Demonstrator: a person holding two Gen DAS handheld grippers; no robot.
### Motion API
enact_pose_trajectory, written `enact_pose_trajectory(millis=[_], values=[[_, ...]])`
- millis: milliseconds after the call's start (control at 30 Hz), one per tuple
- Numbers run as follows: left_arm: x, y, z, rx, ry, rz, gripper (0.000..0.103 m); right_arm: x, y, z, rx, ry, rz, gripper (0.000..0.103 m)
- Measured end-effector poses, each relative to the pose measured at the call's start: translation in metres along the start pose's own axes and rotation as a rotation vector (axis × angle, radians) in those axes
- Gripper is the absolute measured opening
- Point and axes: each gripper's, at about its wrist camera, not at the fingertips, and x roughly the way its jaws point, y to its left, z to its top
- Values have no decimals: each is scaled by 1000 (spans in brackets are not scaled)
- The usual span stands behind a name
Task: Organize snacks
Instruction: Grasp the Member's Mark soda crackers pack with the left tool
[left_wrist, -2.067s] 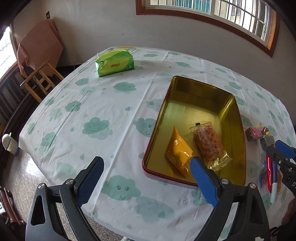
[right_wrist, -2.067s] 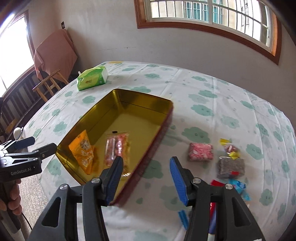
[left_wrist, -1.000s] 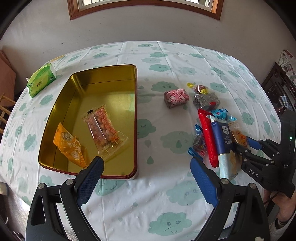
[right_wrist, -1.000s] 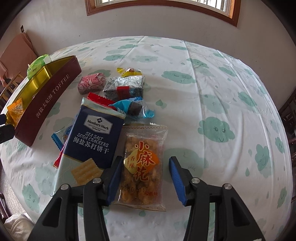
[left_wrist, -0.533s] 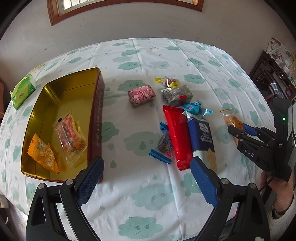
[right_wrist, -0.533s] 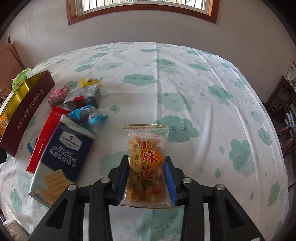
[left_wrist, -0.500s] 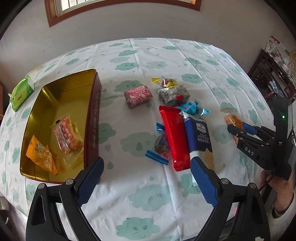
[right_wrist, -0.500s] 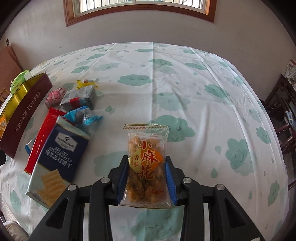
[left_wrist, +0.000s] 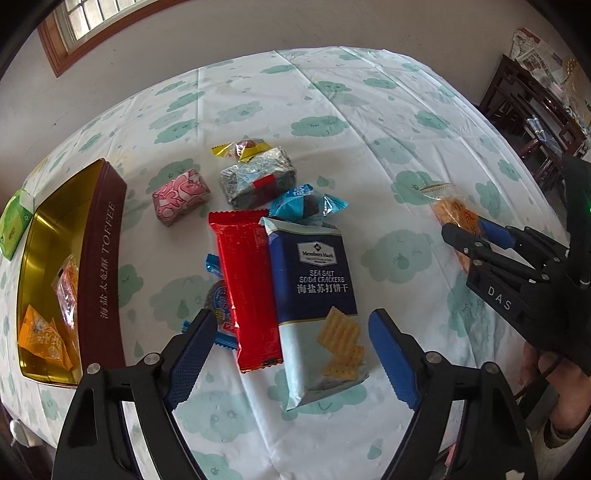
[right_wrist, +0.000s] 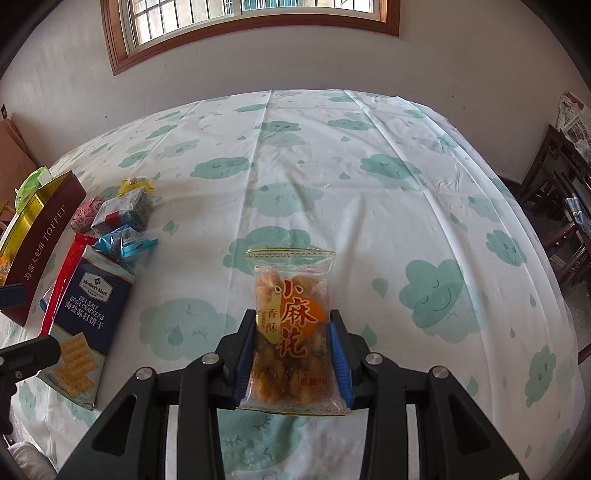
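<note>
We saw the right gripper (right_wrist: 291, 354) pinching a clear fried-snack bag (right_wrist: 291, 332), which hid both pad faces; the left gripper (left_wrist: 291, 354) was closing, spread over the navy soda-cracker pack (left_wrist: 317, 295) without touching it.

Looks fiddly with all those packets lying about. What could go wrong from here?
The left gripper, jaws closing, straddles both the red packet and the cracker pack; it may grab both. The twist-snack bag pinched by the right gripper could get its brittle contents crushed.
</note>
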Motion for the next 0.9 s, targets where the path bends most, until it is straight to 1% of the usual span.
enact_pose_trajectory(millis=[133, 333, 400, 533, 733, 900], values=[[13, -10, 3, 4, 16, 31, 75, -3, -5, -3, 7, -7, 10, 37], [24, -24, 6, 18, 13, 66, 76, -5, -10, -6, 15, -10, 18, 38], [29, -28, 5, 20, 27, 54, 76, -6, -11, -7, 18, -10, 21, 38], [32, -39, 3, 39, 18, 86, 77, -7, -13, -8, 21, -10, 21, 38], [32, -44, 0, -16, -5, 126, 77, -7, -15, -9, 21, -11, 21, 38], [30, -49, -6, -61, -25, 158, 75, -8, -15, -10, 13, -10, 15, 38]])
